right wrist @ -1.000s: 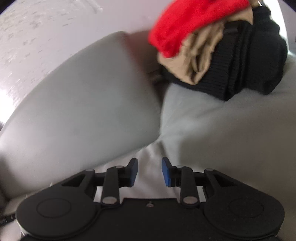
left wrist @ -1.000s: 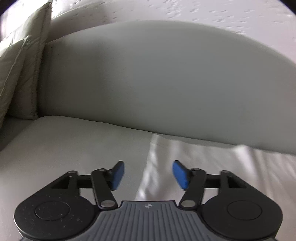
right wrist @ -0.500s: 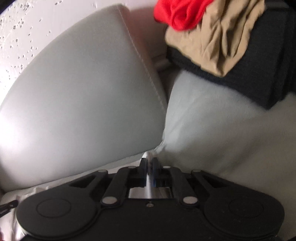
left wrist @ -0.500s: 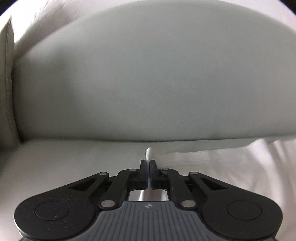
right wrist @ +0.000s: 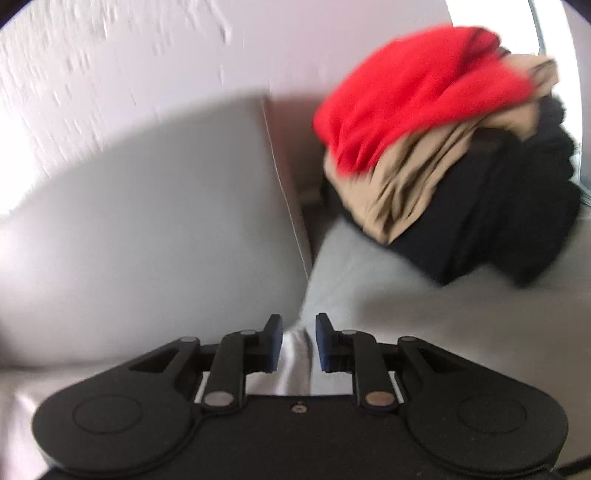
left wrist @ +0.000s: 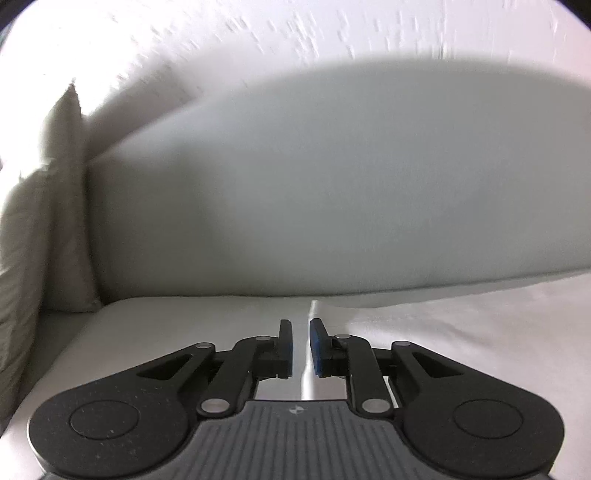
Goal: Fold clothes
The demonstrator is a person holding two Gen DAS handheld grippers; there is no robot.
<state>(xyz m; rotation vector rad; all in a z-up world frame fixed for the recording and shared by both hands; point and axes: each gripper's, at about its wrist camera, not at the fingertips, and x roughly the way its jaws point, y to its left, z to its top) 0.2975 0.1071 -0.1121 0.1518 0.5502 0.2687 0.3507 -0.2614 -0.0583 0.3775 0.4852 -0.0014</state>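
1. The left gripper (left wrist: 300, 334) hangs low over the pale grey sofa seat (left wrist: 155, 332), its blue-padded fingers (left wrist: 318, 345) parted by a narrow slit — nothing is pinched between them.
2. Through that slit shows the left edge of the white cloth garment (left wrist: 461, 332), which lies spread flat on the seat and runs off to the right; the pads look clear of it, though contact underneath cannot be told.
3. Behind stands the rounded grey sofa backrest (left wrist: 314, 184), with a beige cushion (left wrist: 48, 221) propped at the far left against the white textured wall (left wrist: 258, 33).
4. The right gripper (right wrist: 298, 338) has its jaws slightly wider apart — a raised corner of the white cloth garment (right wrist: 295, 365) sits in the gap, not clamped.
5. Ahead to the right, on the grey sofa armrest (right wrist: 406, 295), rests a heap of clothes: a red garment (right wrist: 406, 107) on top, a tan crumpled one (right wrist: 406, 184) beneath, a black knit one (right wrist: 498, 221) at the bottom. This view is blurred.
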